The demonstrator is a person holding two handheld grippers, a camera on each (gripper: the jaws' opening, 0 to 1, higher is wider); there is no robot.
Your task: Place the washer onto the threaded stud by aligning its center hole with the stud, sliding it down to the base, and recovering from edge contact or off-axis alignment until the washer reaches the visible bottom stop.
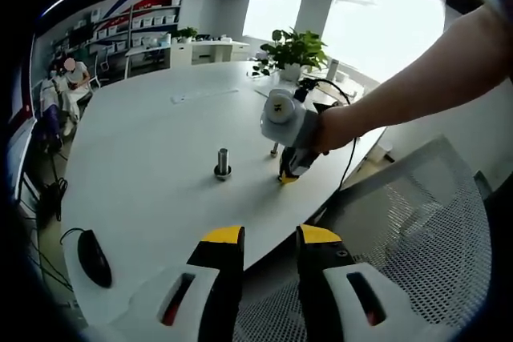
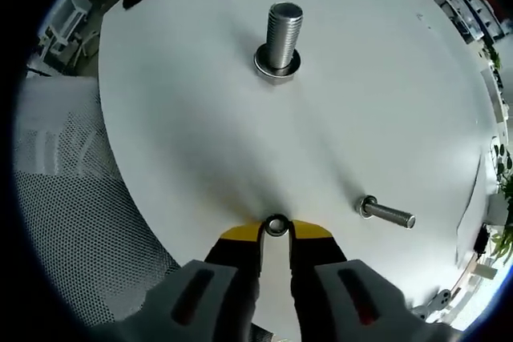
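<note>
A thick threaded stud [image 2: 282, 36] stands upright on the white table, a wide metal collar [image 2: 277, 66] around its base. It also shows in the left gripper view as the stud [image 1: 222, 162]. My right gripper [image 2: 276, 228] is shut on a small metal washer [image 2: 276, 225], pinched between its yellow tips low over the table, well short of the stud. In the left gripper view the right gripper [image 1: 289, 172] points down at the table, held by a hand. My left gripper [image 1: 269, 238] stands open over the table's near edge, nothing between its fingers.
A smaller bolt [image 2: 388, 214] lies on its side right of the right gripper. A black mouse [image 1: 94, 258] rests near the table edge. A mesh chair back [image 1: 417, 214] stands by the table. A potted plant [image 1: 295, 52] sits at the far side.
</note>
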